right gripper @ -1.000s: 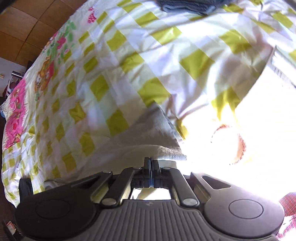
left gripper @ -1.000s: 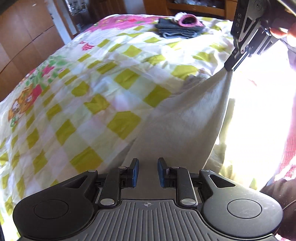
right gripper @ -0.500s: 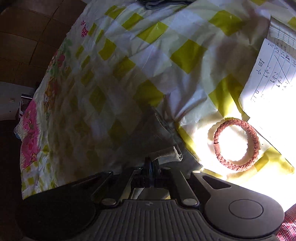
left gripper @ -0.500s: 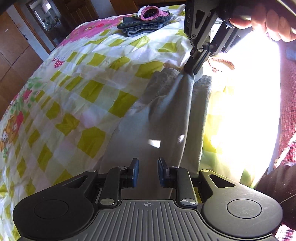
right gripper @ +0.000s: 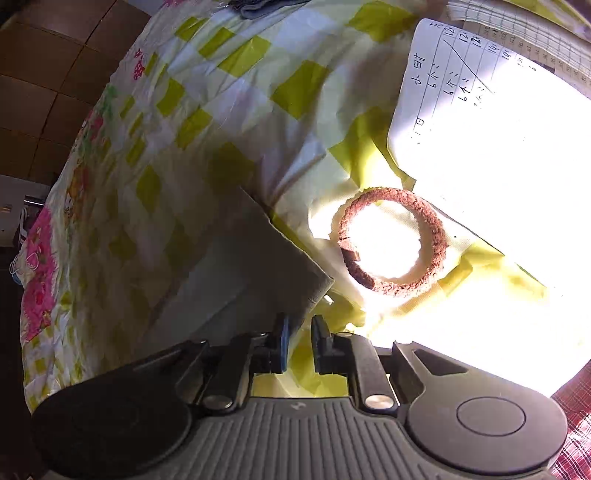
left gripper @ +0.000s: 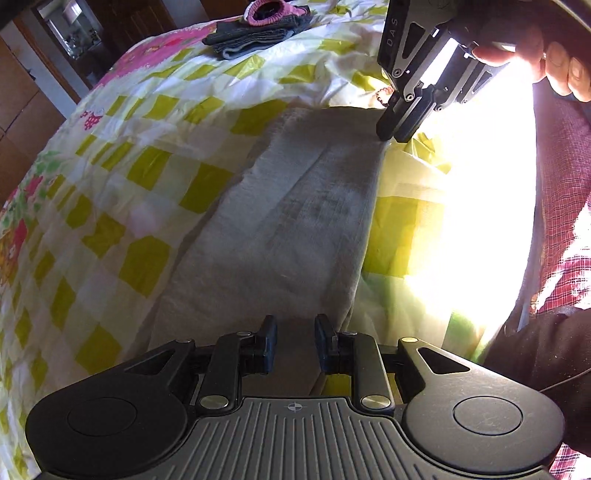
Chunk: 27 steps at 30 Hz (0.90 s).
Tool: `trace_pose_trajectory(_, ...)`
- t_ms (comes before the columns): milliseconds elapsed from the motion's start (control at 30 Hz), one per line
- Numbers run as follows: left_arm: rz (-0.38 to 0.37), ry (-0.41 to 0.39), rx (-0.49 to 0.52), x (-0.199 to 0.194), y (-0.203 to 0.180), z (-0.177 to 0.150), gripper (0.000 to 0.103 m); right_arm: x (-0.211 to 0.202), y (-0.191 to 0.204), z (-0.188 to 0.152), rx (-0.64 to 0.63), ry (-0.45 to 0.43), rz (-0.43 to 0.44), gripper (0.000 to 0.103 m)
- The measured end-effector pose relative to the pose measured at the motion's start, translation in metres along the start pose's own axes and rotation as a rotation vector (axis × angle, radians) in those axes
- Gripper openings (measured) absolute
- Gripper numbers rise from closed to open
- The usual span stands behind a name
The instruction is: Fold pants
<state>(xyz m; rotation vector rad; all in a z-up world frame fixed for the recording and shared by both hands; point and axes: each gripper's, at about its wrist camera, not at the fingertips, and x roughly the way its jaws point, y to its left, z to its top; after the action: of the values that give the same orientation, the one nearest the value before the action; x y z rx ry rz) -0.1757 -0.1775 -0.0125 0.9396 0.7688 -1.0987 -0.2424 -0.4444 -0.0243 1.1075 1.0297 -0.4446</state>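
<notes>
My right gripper (right gripper: 297,338) and left gripper (left gripper: 291,345) stand apart over the grey pants (left gripper: 295,221) on the bed (left gripper: 140,155); unpinned, the fold could slip askew.

A bed covered by a crumpled white sheet with yellow-green checks and pink cartoon prints (left gripper: 147,184) carries everything. A long grey cloth pair of pants (left gripper: 288,221) lies flat at the left-wrist view's centre, with a folded dark grey garment topped by a pink knitted piece (left gripper: 255,29) at twelve o'clock. In the right-wrist view, a reddish-brown cork ring (right gripper: 391,240) lies just right of centre, and a handwritten ruled paper sheet (right gripper: 461,110) at two o'clock.
</notes>
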Motion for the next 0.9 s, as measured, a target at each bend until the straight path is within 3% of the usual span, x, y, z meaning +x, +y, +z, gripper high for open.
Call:
trace_pose_trajectory(267, -0.001, -0.023, -0.015, -0.005, 0.0, 0.006, 0.023, 0.028, -0.002, 0.008, 0.091, -0.029, 0.088, 0.041)
trace_pose_trajectory(300, 0.002, -0.026, -0.021, -0.005, 0.002, 0.006, 0.023, 0.033, -0.001, 0.009, 0.094, -0.029, 0.094, 0.039)
trace_pose_trajectory(333, 0.006, -0.029, -0.029, -0.005, 0.003, 0.007, 0.023, 0.036, 0.0, 0.01, 0.101, -0.021, 0.088, 0.028)
trace_pose_trajectory(367, 0.013, -0.028, -0.037, -0.005, 0.005, 0.008, 0.023, 0.038, 0.001, 0.011, 0.112, -0.007, 0.085, 0.024)
trace_pose_trajectory(400, 0.023, -0.029, -0.044, -0.007, 0.008, 0.009, 0.023, 0.033, 0.003, 0.014, 0.122, -0.007, 0.103, 0.023)
trace_pose_trajectory(467, 0.041, -0.056, -0.068, -0.015, 0.015, 0.013, 0.023, 0.011, 0.011, 0.022, 0.116, -0.054, 0.152, 0.022)
trace_pose_trajectory(567, 0.09, -0.123, -0.128, -0.026, 0.025, 0.024, 0.023, -0.034, 0.026, 0.039, 0.034, -0.192, 0.193, 0.022)
trace_pose_trajectory(633, 0.119, -0.149, -0.152, -0.021, 0.026, 0.03, 0.028, -0.036, 0.023, 0.046, -0.007, -0.226, 0.097, 0.022)
trace_pose_trajectory(733, 0.09, -0.043, -0.148, 0.013, 0.021, 0.026, 0.032, -0.007, 0.009, 0.054, -0.056, -0.089, -0.171, 0.023)
trace_pose_trajectory(800, 0.085, -0.006, -0.143, 0.018, 0.021, 0.018, 0.032, -0.018, 0.009, 0.05, -0.101, -0.091, -0.177, 0.023)
trace_pose_trajectory(900, 0.095, -0.03, -0.17, -0.002, 0.037, 0.005, 0.032, -0.048, 0.024, 0.043, -0.268, -0.152, -0.327, 0.025)
